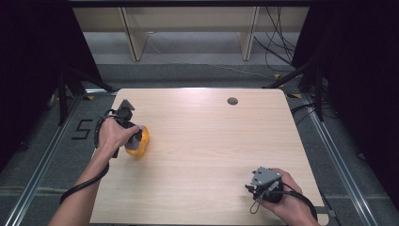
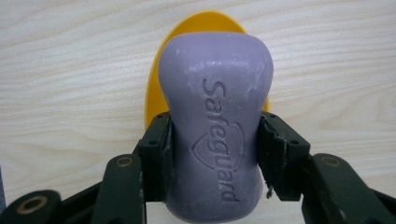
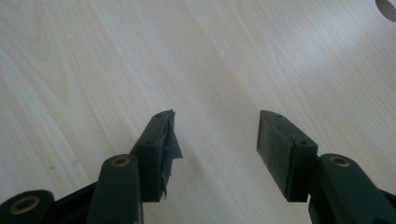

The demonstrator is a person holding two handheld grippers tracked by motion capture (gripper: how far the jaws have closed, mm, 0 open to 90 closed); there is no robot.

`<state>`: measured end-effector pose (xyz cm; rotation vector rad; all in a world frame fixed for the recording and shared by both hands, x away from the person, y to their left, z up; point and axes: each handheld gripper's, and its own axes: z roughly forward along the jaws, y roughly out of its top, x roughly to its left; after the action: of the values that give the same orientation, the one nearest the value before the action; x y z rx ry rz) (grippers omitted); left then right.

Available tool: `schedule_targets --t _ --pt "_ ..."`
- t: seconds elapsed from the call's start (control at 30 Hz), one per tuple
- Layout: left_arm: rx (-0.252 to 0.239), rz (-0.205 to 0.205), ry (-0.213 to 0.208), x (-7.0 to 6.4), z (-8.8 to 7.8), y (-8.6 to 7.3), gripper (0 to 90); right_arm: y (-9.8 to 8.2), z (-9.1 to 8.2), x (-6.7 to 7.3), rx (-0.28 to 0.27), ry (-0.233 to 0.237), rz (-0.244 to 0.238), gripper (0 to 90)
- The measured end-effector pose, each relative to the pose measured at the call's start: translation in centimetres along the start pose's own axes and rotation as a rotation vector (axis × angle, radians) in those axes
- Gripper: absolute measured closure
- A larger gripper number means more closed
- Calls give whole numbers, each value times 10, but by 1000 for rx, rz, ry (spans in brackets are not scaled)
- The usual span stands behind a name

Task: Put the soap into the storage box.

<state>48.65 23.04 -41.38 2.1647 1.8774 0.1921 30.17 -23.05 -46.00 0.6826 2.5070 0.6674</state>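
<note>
Two jaws of the left gripper (image 2: 215, 154) pinch the soap (image 2: 215, 126) at its narrow waist above the yellow dish (image 2: 156, 88), so the smooth bar may slip or twist out; right gripper (image 3: 217, 144), far from the dish, gapes empty.

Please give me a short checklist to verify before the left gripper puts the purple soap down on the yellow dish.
1. Grip on the soap: ok. The left gripper has both jaws pressed on the sides of the purple Safeguard soap bar.
2. Soap over the dish: ok. The yellow soap dish shows directly behind the bar.
3. Gap between soap and dish: cannot tell; the bar hides it.
4. Dish on the table: ok. It sits on the wooden table, near its left edge.
5. Right gripper out of the way: ok. It is open, empty, near the table's front right corner.
</note>
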Motion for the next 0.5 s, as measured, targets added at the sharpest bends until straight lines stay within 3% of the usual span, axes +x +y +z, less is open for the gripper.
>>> schedule_targets --t 0.07,0.1,0.5 --pt "-4 -1 -1 0 1 0 495 0 0 0 -1 -1 2 473" --pt "-9 -20 -1 -2 2 1 494 0 0 0 -1 -1 2 473" --pt "-5 -17 3 0 5 3 495 0 0 -1 -3 4 -15 472"
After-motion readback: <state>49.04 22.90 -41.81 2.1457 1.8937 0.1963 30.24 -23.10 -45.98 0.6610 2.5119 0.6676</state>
